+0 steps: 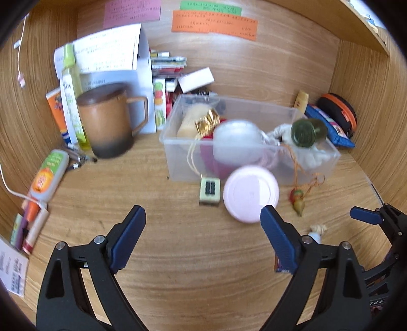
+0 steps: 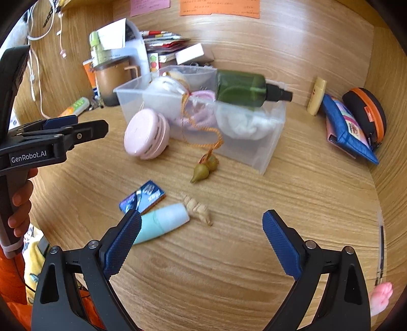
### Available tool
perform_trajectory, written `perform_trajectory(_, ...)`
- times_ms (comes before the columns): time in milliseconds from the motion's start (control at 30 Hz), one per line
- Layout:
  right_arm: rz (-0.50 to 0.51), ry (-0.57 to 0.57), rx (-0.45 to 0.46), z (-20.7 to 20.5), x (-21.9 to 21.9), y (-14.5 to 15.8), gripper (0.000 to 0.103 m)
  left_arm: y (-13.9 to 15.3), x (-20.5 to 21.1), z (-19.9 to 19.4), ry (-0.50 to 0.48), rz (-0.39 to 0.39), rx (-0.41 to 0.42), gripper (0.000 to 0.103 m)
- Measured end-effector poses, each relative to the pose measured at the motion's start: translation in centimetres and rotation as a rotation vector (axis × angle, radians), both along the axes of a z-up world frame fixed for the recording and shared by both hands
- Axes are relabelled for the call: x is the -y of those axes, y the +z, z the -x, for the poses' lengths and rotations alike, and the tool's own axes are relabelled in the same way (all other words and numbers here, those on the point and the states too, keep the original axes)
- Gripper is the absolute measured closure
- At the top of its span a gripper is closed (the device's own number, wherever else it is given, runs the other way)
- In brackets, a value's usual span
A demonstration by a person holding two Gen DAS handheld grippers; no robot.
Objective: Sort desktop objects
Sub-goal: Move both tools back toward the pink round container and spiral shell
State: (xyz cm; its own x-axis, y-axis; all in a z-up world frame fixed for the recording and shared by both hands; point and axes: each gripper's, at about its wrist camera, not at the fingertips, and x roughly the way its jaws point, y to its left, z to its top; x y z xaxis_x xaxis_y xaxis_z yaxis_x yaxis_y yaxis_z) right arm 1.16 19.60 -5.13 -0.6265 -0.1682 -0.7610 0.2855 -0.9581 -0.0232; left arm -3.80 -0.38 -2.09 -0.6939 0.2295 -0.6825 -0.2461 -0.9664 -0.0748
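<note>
Both grippers, left (image 1: 203, 213) and right (image 2: 201, 219), spread wide, holding nothing. Mid-sort; probably grabbing the mint tube (image 2: 162, 224) next for the clear bin (image 2: 269, 157).

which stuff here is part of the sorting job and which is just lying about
Job:
- clear bin
- green spray bottle
- pink round case
- gourd charm
- mint tube
- blue card

Lying about:
- brown mug
- orange-trimmed pouch
- sticky notes
</note>
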Motion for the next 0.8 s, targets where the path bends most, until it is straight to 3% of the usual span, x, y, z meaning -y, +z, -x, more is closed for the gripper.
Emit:
perform_trajectory(233,-0.008,0.034,0.016,-0.4,1.2,-1.2,0.008,-1.7,-0.4,-0.7,-0.012,0.004,0.039,0.011)
perform_trajectory(400,-0.016,-0.014,-0.043,0.0,0.0,-0.6,0.008,-1.9,-0.6,-0.7,-0.012,0.009,0.042,0.011)
perform_trajectory(533,0.003,-0.091,-0.034,1.7,-1.9,-1.1,0.008,-2.0,-1.1,-0.4,-0.028,0.002,0.051,0.011)
perform_trajectory(800,0.006,-0.080,-0.003,3.2,-2.7,-1.7,0.014,-2.4,-2.3,0.1,-0.063,0.018,0.055,0.011)
